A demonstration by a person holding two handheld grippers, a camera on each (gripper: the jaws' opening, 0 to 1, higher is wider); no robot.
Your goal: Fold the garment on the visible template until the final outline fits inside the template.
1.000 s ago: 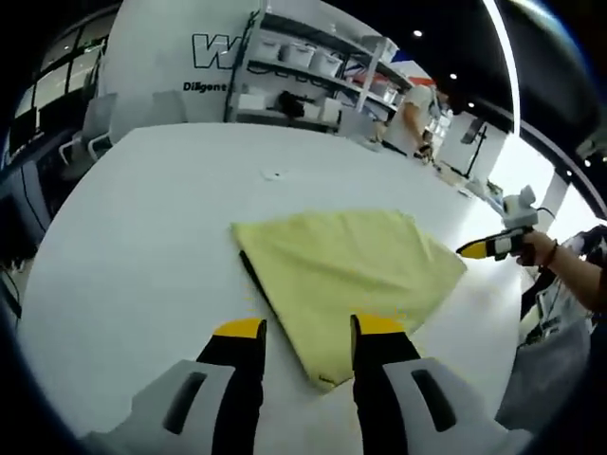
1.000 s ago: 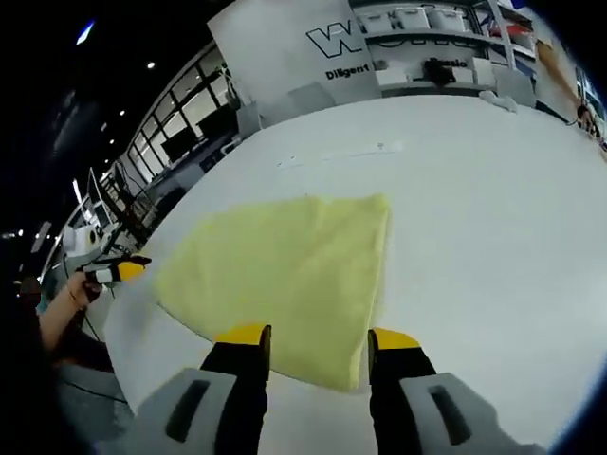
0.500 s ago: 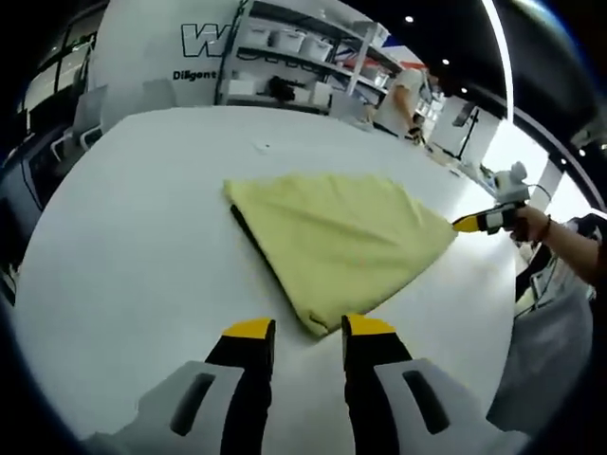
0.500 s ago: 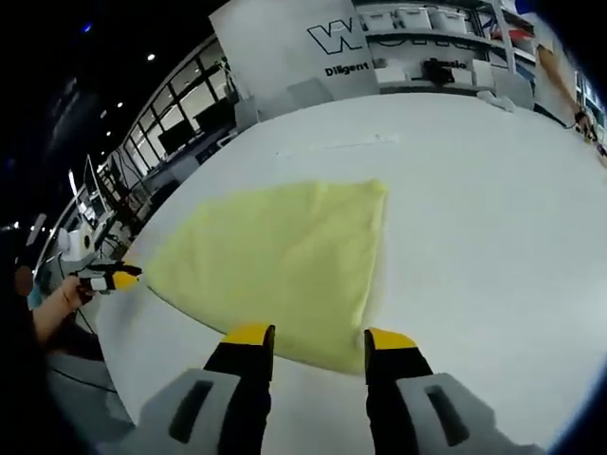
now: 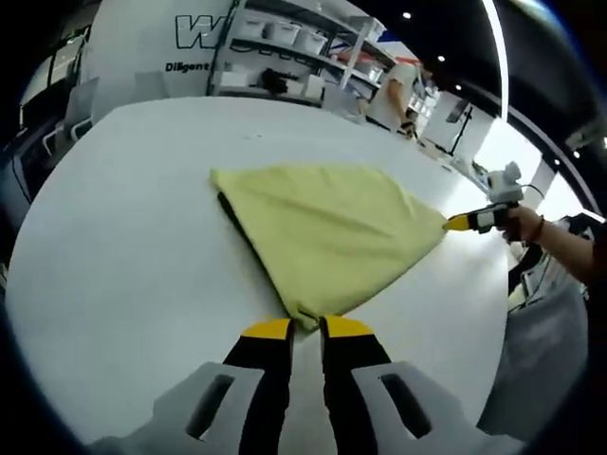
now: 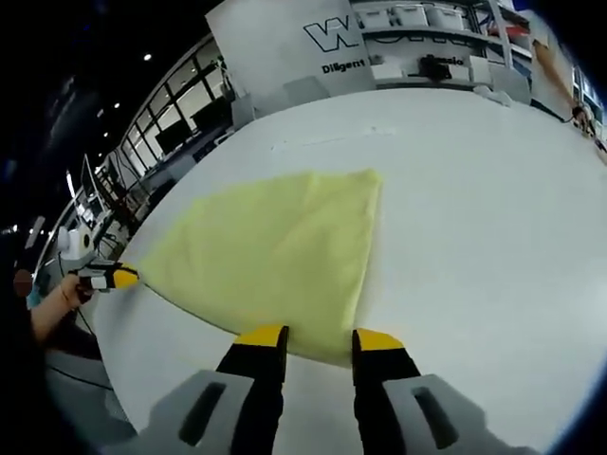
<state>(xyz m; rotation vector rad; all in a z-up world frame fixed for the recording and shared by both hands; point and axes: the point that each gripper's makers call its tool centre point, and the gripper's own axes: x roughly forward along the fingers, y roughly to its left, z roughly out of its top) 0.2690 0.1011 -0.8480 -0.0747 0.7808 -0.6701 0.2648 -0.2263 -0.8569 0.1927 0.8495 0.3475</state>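
Two claws work a yellow cloth point(image 5: 327, 232) on a white table point(image 5: 114, 256): the left claw point(image 5: 297, 328) is nearly closed on the corner just ahead of its tips; the right claw point(image 6: 320, 336), half-closed, straddles the opposite corner.

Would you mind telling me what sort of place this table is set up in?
Probably a lab or showroom hall: a printed wall banner, storage shelves with bins, and a large white table holding a yellow cloth.
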